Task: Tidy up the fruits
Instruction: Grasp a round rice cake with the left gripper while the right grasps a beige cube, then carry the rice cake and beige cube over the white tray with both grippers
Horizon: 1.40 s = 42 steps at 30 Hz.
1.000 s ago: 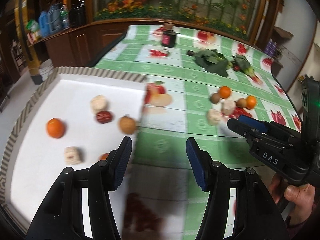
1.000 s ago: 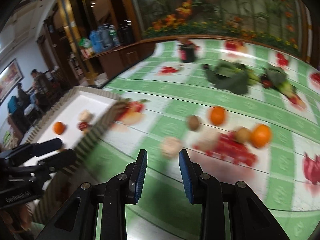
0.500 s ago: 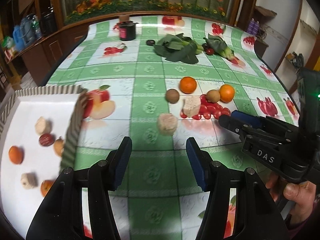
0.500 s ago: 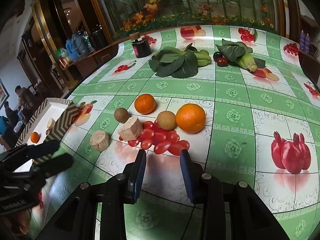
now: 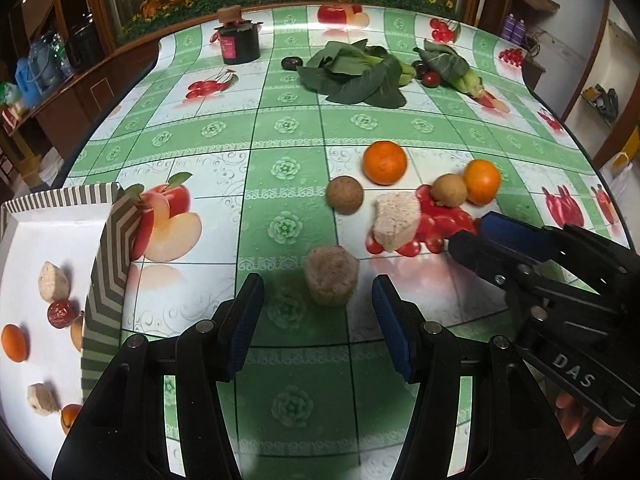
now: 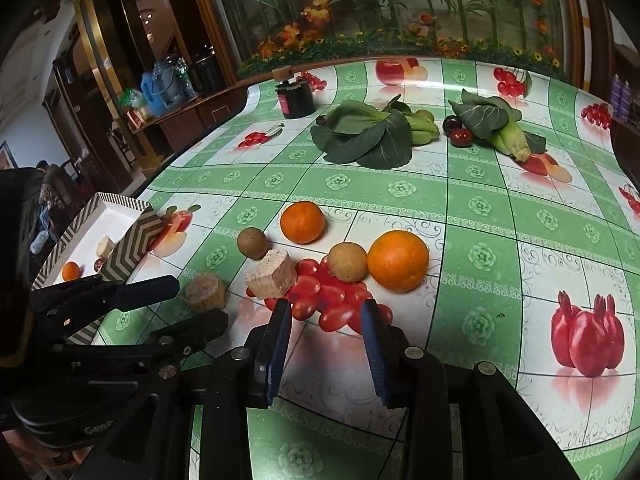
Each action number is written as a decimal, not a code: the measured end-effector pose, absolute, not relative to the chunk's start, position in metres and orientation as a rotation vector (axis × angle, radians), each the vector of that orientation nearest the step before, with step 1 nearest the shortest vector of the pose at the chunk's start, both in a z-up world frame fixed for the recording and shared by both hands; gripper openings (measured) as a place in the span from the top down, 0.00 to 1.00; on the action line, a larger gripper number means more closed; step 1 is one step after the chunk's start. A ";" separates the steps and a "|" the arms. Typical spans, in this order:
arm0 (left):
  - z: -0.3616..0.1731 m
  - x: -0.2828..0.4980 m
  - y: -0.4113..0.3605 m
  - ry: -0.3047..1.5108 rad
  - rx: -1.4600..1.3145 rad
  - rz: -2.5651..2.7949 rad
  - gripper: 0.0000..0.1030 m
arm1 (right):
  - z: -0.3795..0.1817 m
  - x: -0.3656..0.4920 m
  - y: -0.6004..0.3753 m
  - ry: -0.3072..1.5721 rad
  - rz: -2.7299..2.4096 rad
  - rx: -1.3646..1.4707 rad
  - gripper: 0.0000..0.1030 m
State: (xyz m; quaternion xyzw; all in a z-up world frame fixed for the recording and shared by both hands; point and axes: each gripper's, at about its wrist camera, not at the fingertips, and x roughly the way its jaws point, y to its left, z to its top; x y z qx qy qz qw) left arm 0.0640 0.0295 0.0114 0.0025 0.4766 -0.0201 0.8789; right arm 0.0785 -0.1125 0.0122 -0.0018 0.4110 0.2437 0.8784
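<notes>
- A lived-in home or family dining room, by the look of it, built around a table under a glossy green-and-white oilcloth printed with apples, cherries and pomegranates.
- Just behind the table runs a long mural of orange flowers and bamboo, framed in dark polished wood.
- Left of the table stands a low wooden sideboard carrying blue plastic jugs and bottles.
- Further left, a doorway opens to another room where people sit.
</notes>
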 end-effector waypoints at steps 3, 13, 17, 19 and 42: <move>0.011 0.066 0.031 0.979 0.006 -0.037 0.45 | 0.012 0.080 -0.110 0.858 0.510 -0.011 0.66; 0.011 0.060 0.045 0.929 -0.005 0.011 0.74 | 0.011 0.081 -0.097 0.857 0.540 -0.030 0.66; 0.010 0.055 0.056 0.916 -0.017 0.061 0.74 | 0.011 0.081 -0.088 0.849 0.584 -0.020 0.66; 0.010 0.055 0.058 0.913 -0.020 0.067 0.74 | 0.011 0.082 -0.083 0.847 0.592 -0.022 0.66; 0.010 0.052 0.065 0.892 -0.042 0.052 0.74 | 0.010 0.070 -0.082 0.871 0.474 -0.102 0.69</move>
